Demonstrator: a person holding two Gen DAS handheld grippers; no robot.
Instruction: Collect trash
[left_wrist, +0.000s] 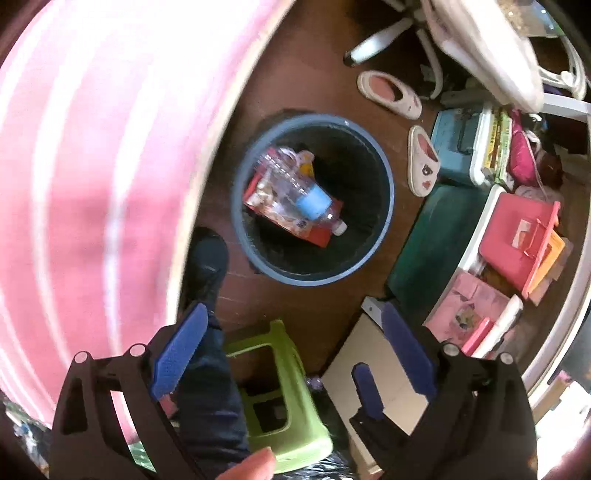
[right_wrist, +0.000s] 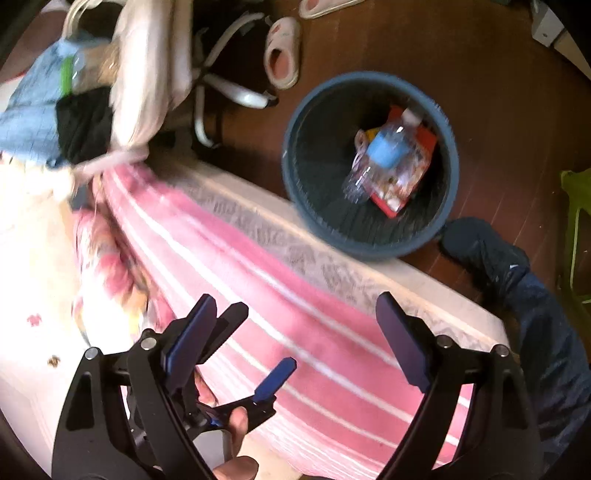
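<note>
Both wrist cameras look steeply down along their own fingers from well above the floor, the left over the floor beside the bed's edge, the right over the bed (right_wrist: 280, 302), and both take in the trash bin (left_wrist: 384, 192) and bed edge.

Pink striped bed (right_wrist: 295, 302), green stool (left_wrist: 280, 391), slippers (left_wrist: 391, 94) on floor.

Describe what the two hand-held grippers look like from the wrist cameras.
Left hand-held gripper: black angular plastic frame with triangular cut-outs, silver round pivot bolts, and two flat blue textured fingers. Right hand-held gripper matches: same black frame, silver bolts, darker blue pads.
</note>
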